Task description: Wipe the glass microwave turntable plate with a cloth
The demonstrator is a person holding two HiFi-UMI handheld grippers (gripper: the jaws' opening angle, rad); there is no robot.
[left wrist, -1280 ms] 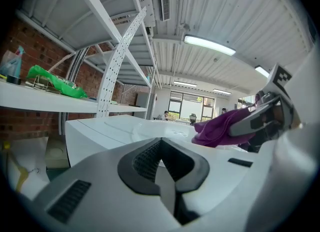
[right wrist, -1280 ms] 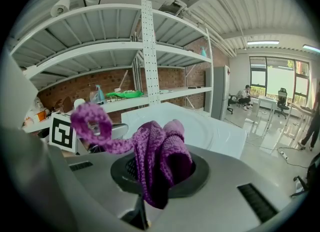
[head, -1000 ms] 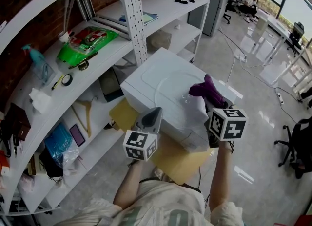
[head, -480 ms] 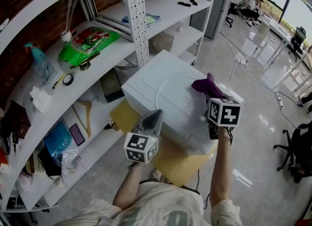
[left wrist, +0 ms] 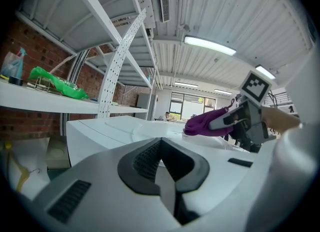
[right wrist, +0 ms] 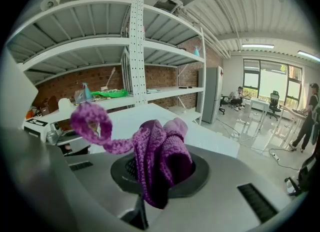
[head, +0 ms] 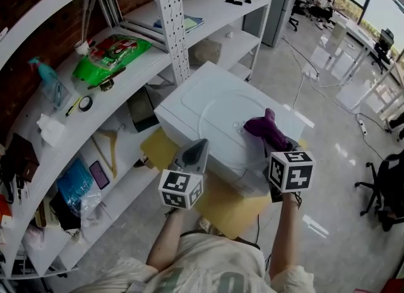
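The glass turntable plate (head: pixel 222 123) lies flat on top of a white microwave (head: pixel 189 93) that stands on the floor. My right gripper (head: pixel 276 140) is shut on a purple knitted cloth (head: pixel 266 127), which sits over the plate's right edge. In the right gripper view the cloth (right wrist: pixel 162 156) bunches between the jaws, with a loop hanging out to the left. My left gripper (head: pixel 196 151) is shut and empty, held at the microwave's near left corner. From the left gripper view (left wrist: pixel 161 162) the cloth (left wrist: pixel 202 122) shows low over the microwave top.
A brown cardboard sheet (head: pixel 224 213) lies under the microwave. White shelving (head: pixel 95 71) on the left holds a green bag (head: pixel 110 55), a spray bottle (head: pixel 49 83) and small items. An office chair (head: pixel 385 191) and cables (head: pixel 334 99) are on the floor at right.
My right gripper pushed the cloth outward over the plate, then drew it back toward me. The left gripper has stayed where it was.
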